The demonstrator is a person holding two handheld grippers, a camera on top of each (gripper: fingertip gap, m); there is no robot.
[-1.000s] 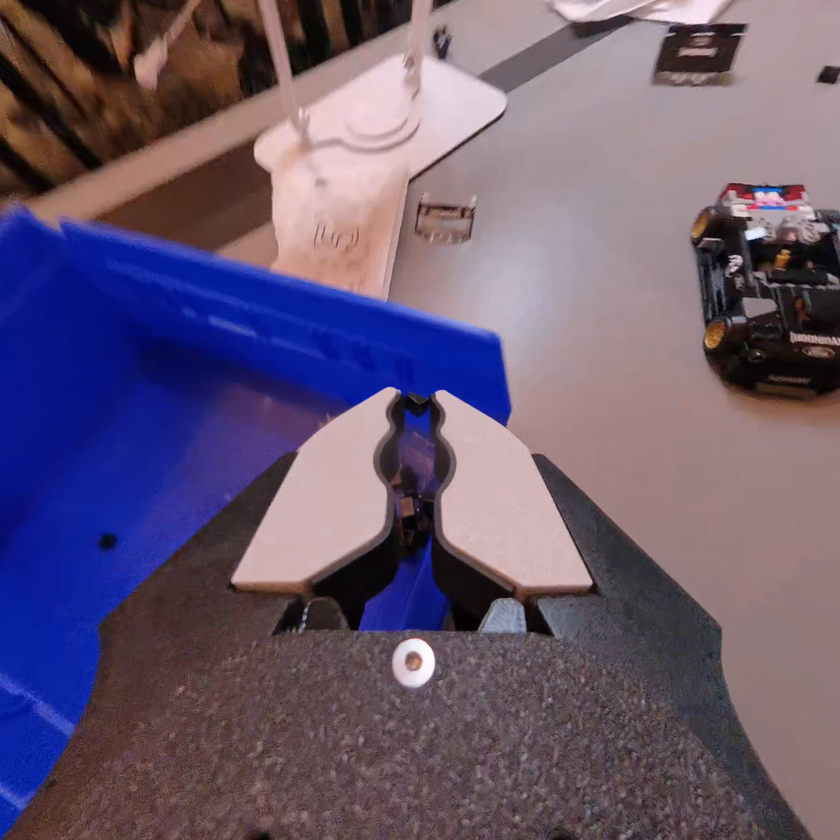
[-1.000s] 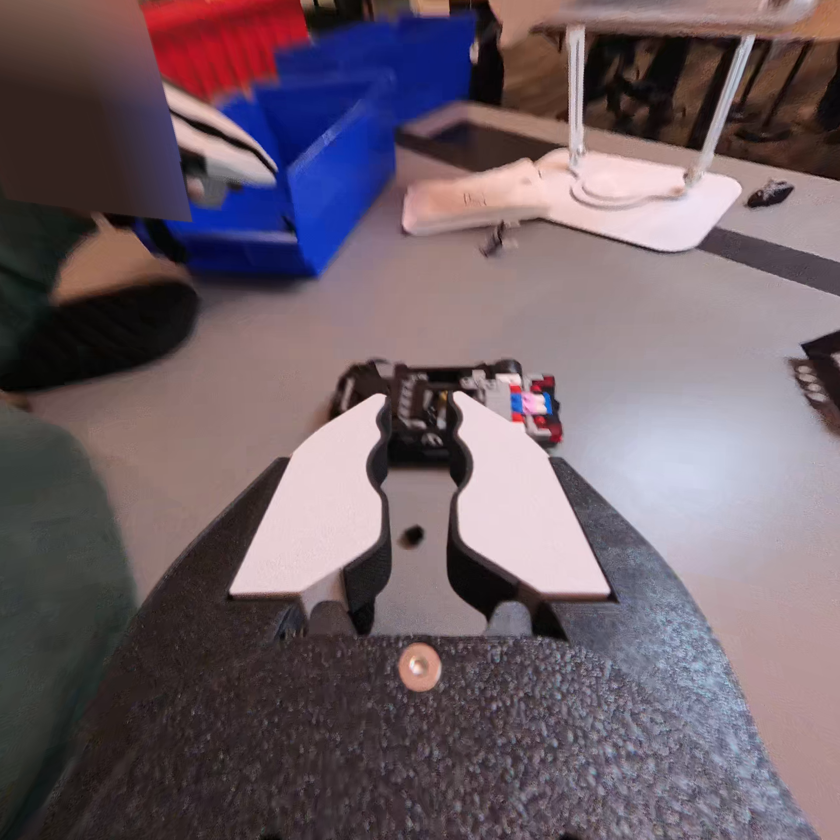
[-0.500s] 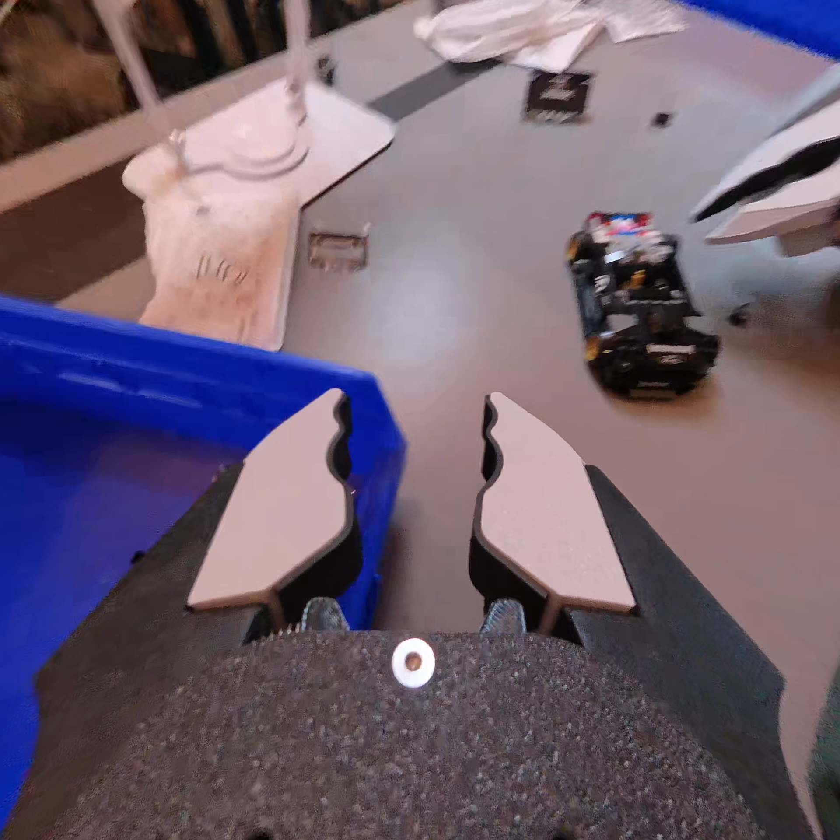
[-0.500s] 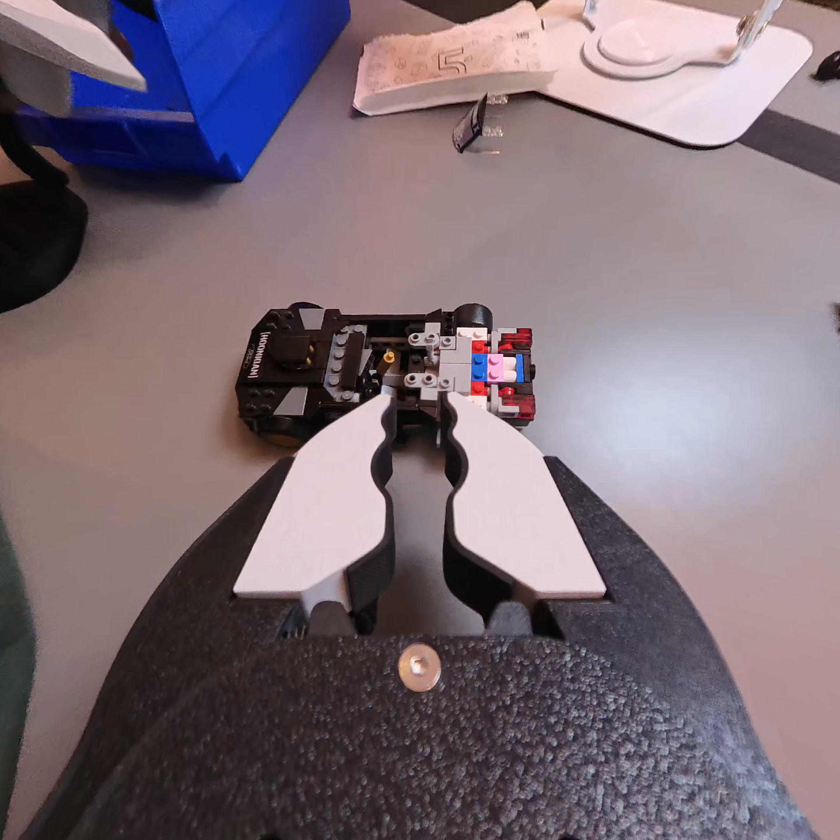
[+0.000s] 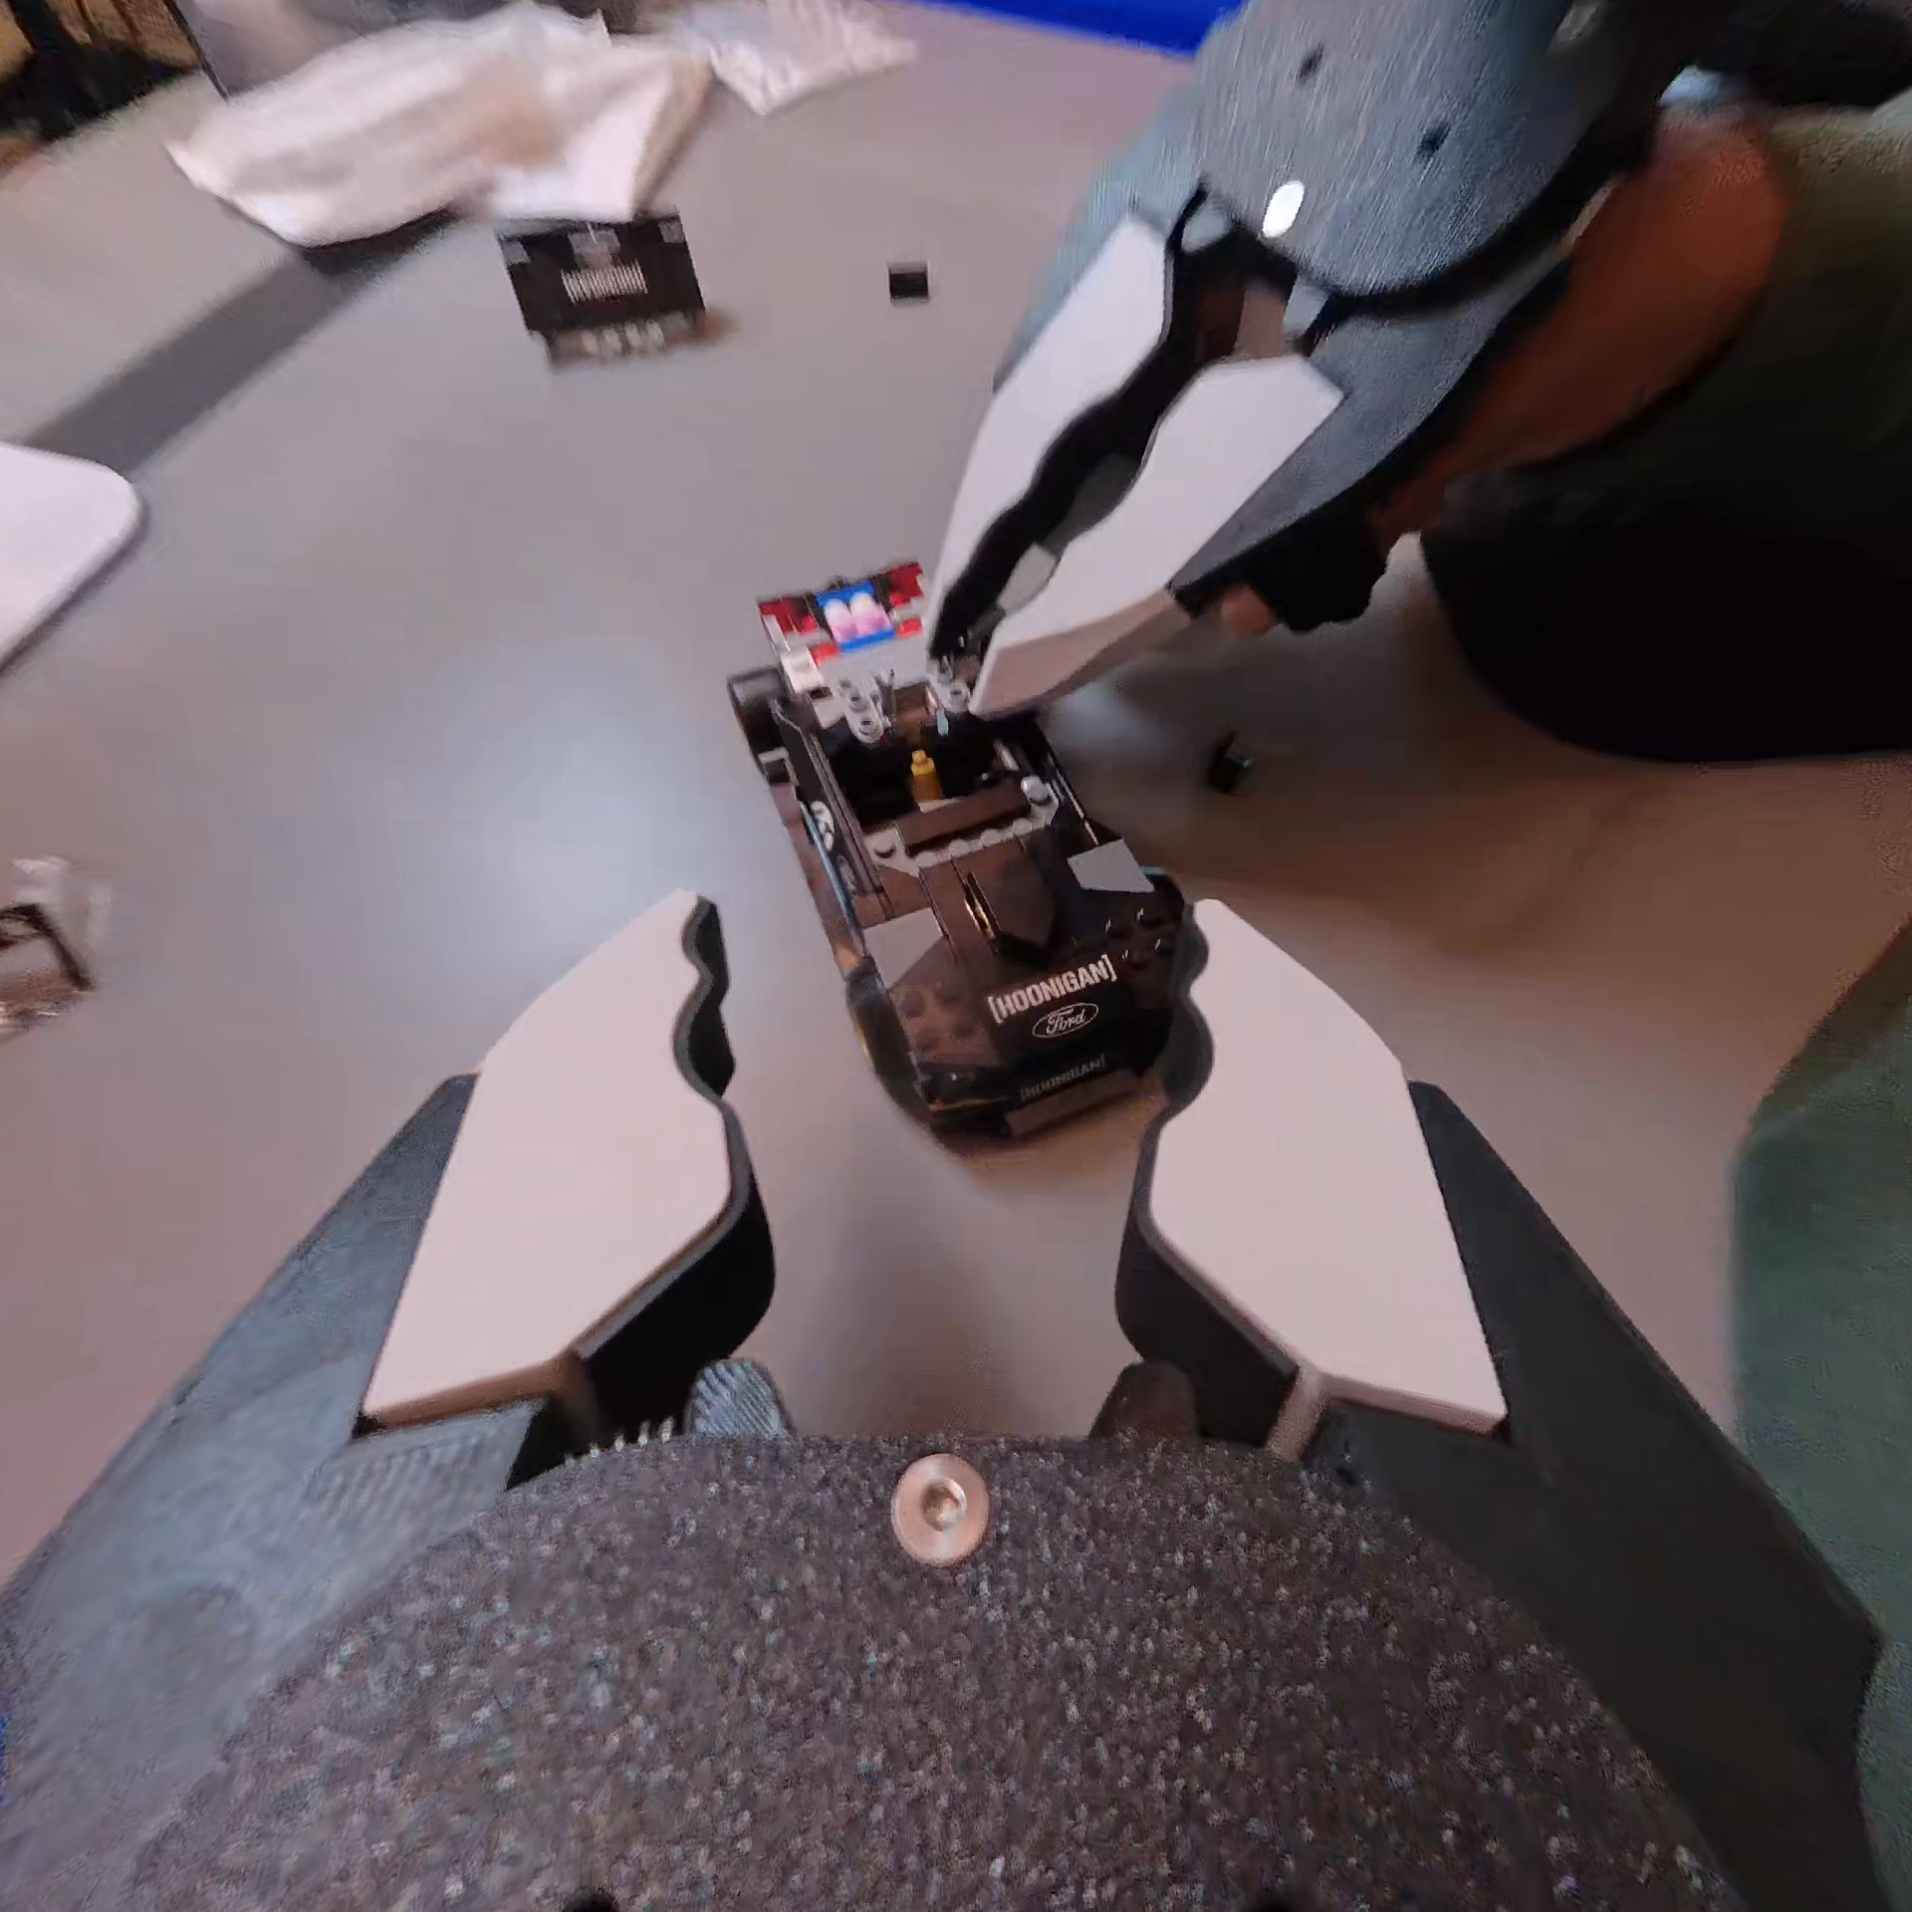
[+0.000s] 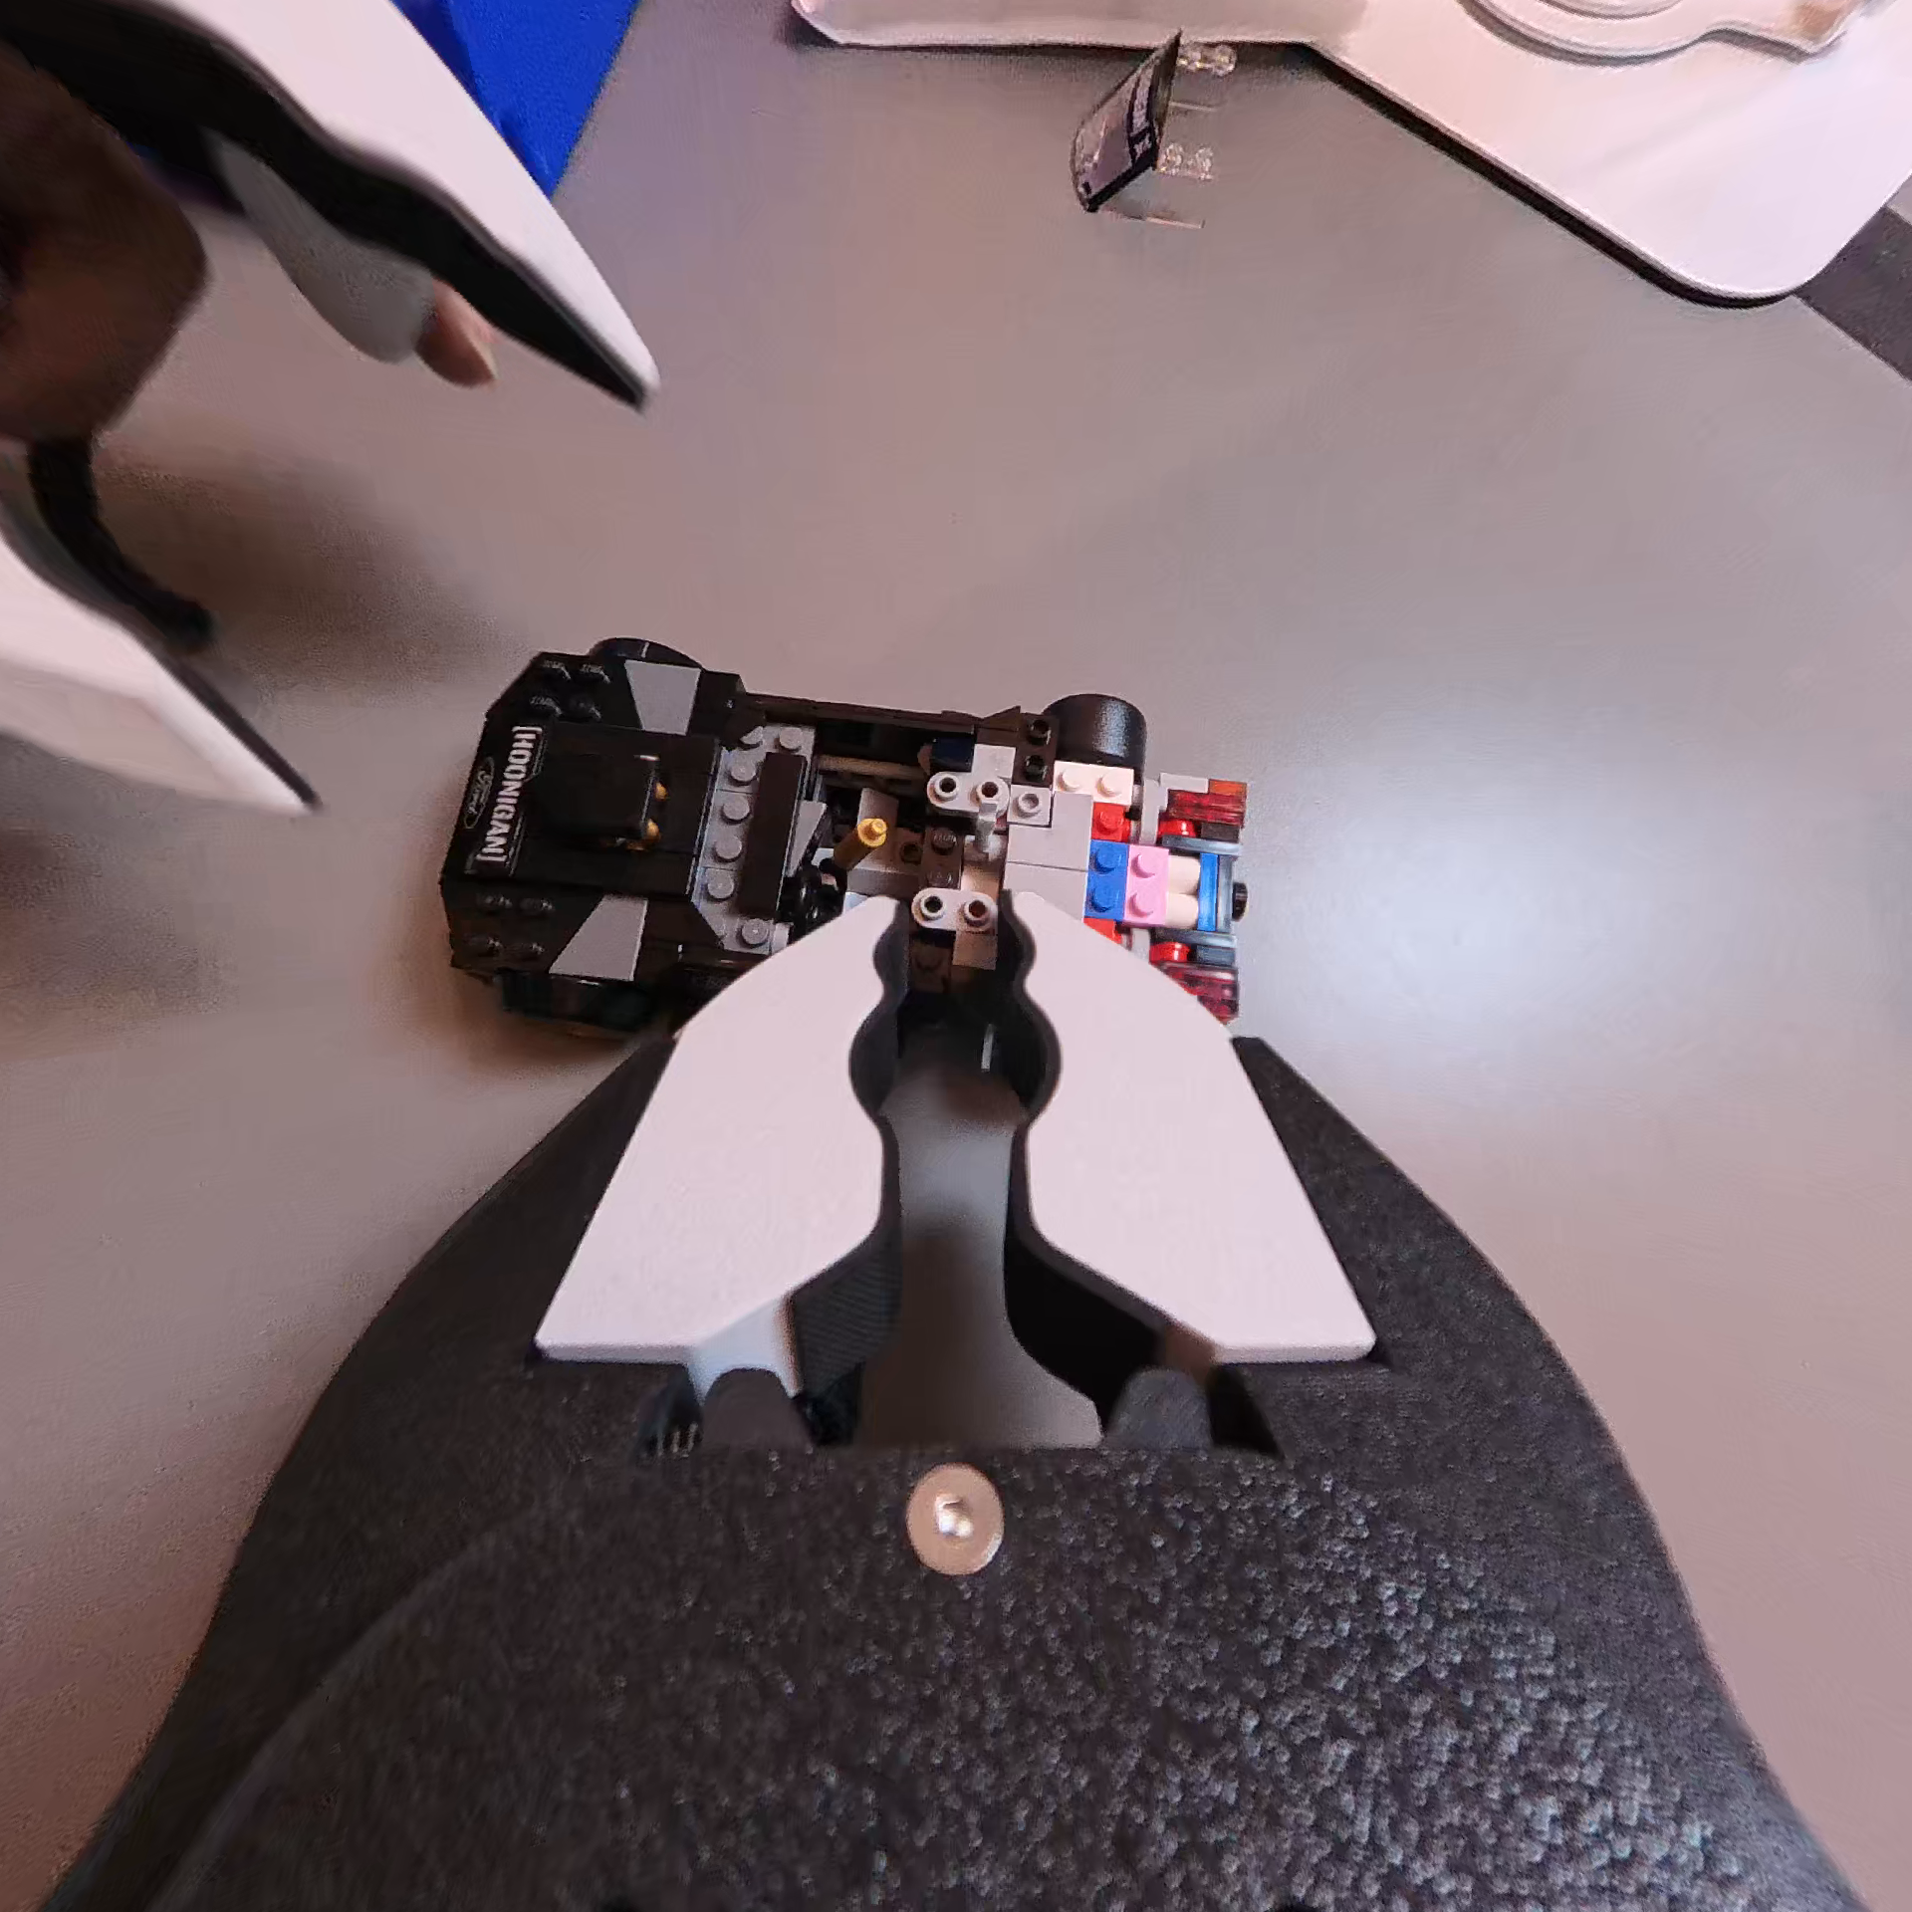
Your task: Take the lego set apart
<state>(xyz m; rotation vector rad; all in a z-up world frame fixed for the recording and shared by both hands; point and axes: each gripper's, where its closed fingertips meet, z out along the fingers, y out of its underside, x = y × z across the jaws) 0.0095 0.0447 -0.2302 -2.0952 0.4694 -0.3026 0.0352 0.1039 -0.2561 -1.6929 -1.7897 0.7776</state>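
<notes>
The black lego car (image 5: 973, 910) stands on the grey table with its roof off, its red, blue and pink tail pointing away in the left wrist view. My left gripper (image 5: 947, 931) is open wide and empty, its fingertips either side of the car's nose, not touching it. My right gripper (image 6: 950, 913) is narrowly open at the near side of the car (image 6: 641, 828). A small grey two-stud piece (image 6: 954, 908) on the car sits between its tips. The right gripper also shows in the left wrist view (image 5: 962, 673), and the left gripper in the right wrist view (image 6: 476, 600).
A blue bin (image 6: 538, 83) and a white stand base (image 6: 1655, 135) lie beyond the car, with a small black and clear part (image 6: 1133, 135) between them. A black panel (image 5: 605, 279), two small black pieces (image 5: 907, 281) (image 5: 1229, 771) and white bags (image 5: 466, 135) lie on the table. There is about 8 centimetres between the tips of the two grippers.
My left gripper opened over the blue bin, dropped its small piece, and swung right to the car's nose. My right gripper came down and forward onto the car's side.
</notes>
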